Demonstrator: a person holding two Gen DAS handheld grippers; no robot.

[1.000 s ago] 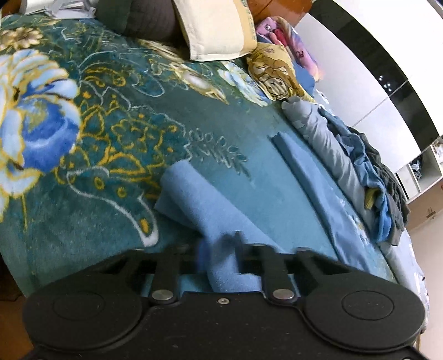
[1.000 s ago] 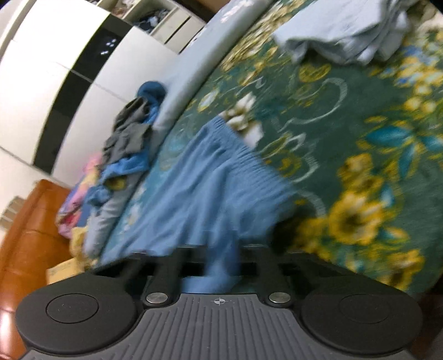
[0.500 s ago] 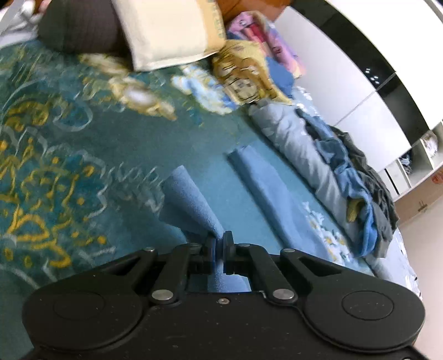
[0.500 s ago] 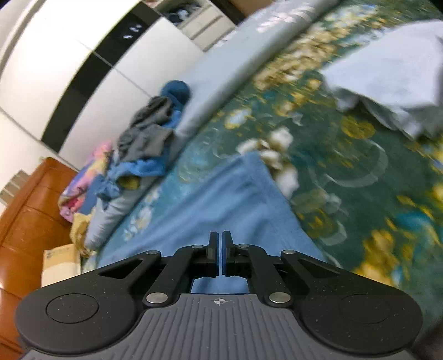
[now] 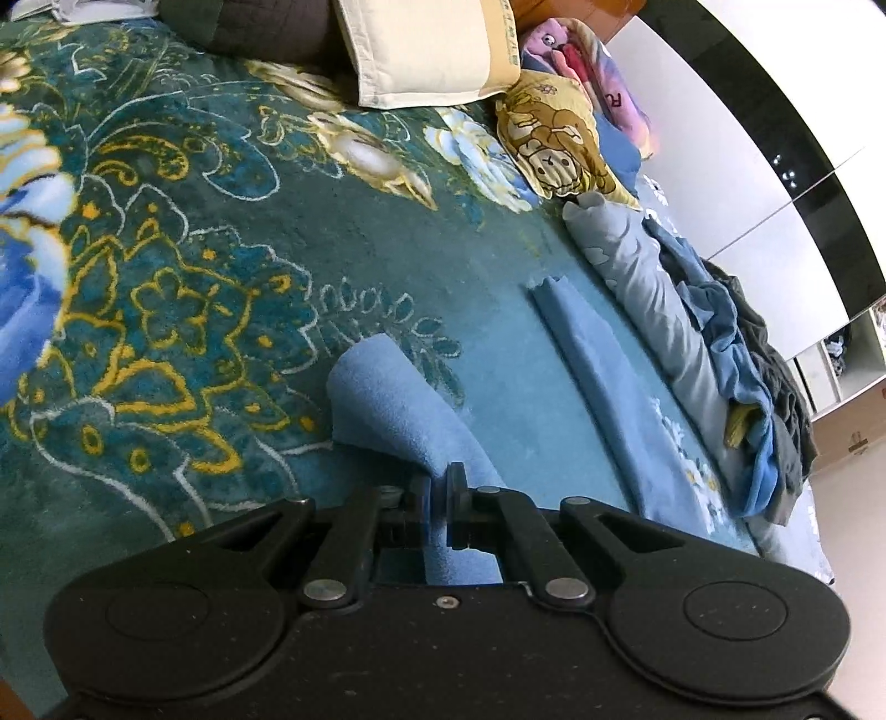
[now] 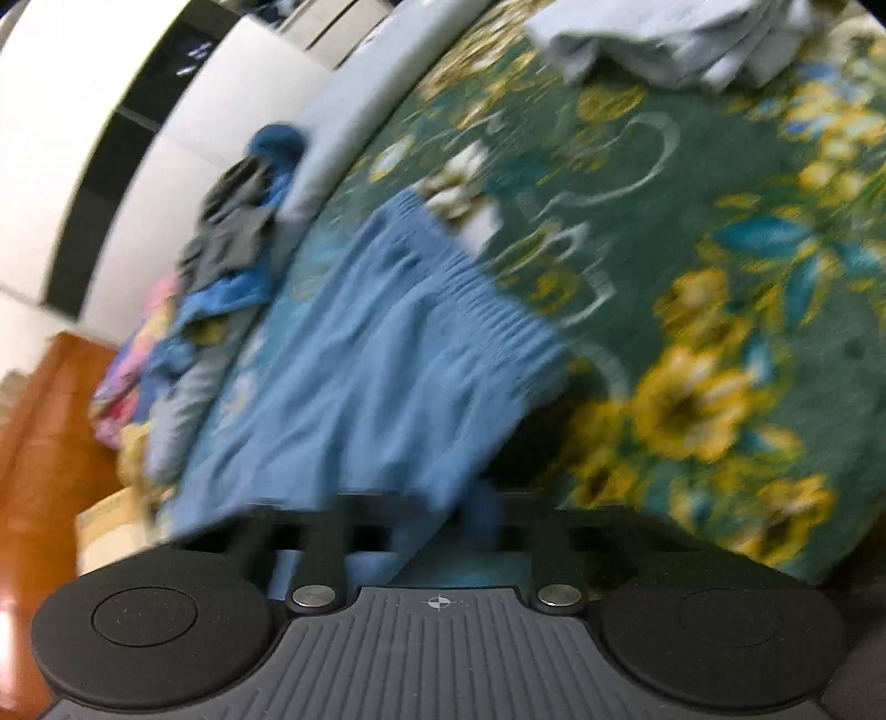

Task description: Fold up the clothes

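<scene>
Left wrist view shows your left gripper (image 5: 440, 487) clenched on a fold of the light blue trousers (image 5: 398, 410), one leg end lifted and curled just above the floral blanket (image 5: 194, 266). The other leg lies flat on that blanket as a long strip, running toward the cream pillow (image 5: 426, 50) at the blanket's far end. Beside that strip, along the blanket's edge, sits a heap of blue and grey clothes (image 5: 736, 360).

From the right wrist, the picture is smeared. Your right gripper (image 6: 421, 515) has its fingers spread apart, with trouser cloth draped across the gap; you cannot tell whether any of it is pinched. The ribbed waistband (image 6: 487, 299) lies on the blanket, and a pale blue folded pile (image 6: 681, 39) rests on the blanket well apart from the waistband.
</scene>
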